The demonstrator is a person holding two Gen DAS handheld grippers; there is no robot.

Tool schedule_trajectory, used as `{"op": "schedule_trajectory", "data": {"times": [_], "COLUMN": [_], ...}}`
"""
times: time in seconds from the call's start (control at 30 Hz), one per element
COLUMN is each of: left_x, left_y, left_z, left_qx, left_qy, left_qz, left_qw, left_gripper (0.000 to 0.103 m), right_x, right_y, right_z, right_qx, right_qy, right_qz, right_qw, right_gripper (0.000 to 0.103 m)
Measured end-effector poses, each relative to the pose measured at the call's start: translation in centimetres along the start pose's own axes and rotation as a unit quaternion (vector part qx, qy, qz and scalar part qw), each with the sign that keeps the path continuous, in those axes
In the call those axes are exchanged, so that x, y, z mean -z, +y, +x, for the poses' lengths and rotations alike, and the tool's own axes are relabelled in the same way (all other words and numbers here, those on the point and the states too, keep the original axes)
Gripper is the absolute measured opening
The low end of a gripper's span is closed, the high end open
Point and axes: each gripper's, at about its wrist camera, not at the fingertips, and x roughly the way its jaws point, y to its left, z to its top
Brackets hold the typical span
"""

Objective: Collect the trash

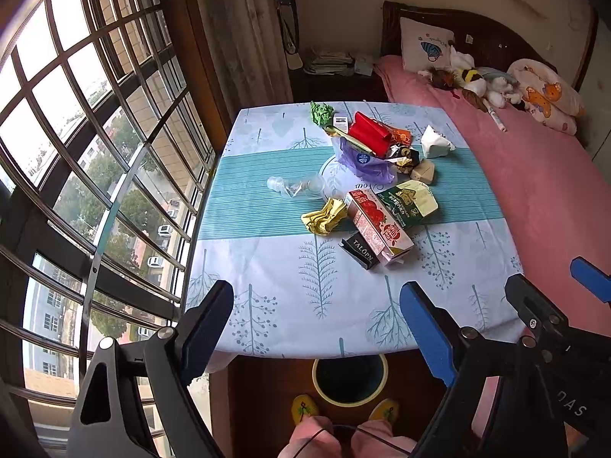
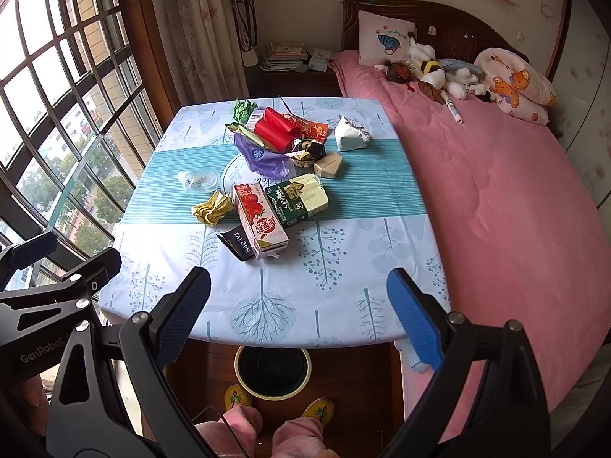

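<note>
Trash (image 1: 366,187) on table (image 1: 267,305), both grippers (image 1: 317,328) (image 2: 298,316) wide apart, empty

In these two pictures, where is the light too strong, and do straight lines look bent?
Left wrist view: the window is overexposed, its panes nearly white, and its bars bow strongly; the table edge curves too. Right wrist view: the same window glares less, with trees visible outside, but the bars still curve. In both, the trash pile is evenly lit and sharp, with soft shadows only.

Cartons, crumpled wrappers, a clear cup and a purple bag lie as trash (image 1: 372,187) heaped mid-table; a dark-lined bin (image 2: 272,368) stands below the near edge
</note>
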Motion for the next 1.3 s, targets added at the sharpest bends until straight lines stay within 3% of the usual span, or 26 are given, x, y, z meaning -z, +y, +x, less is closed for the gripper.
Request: {"op": "schedule_trajectory", "data": {"times": [0.27,0.47,1.3], "left_x": [0.6,1.0,1.1], "left_y": [-0.4,-1.2,-2.0], "left_z": [0.0,-0.1,-0.3], "left_qx": [0.000,0.007,0.021], "left_qy": [0.009,0.017,0.020], "left_qz": [0.003,0.015,-0.007], "left_qw": [1.0000,0.9997,0.9995], "left_gripper": [0.089,0.082,0.079], "right_x": [0.1,0.2,0.4], "right_y": [-0.1,-0.3,-0.6], "right_z": [-0.1,-0.3,-0.5], "right_qx": [-0.003,-0.004,-0.008], "right_qy": [-0.001,-0.002,-0.001], "right_qz": [0.002,0.002,0.002], "right_qw": [1.000,1.000,1.000], "right_gripper": [0.093,0.093,0.093]}}
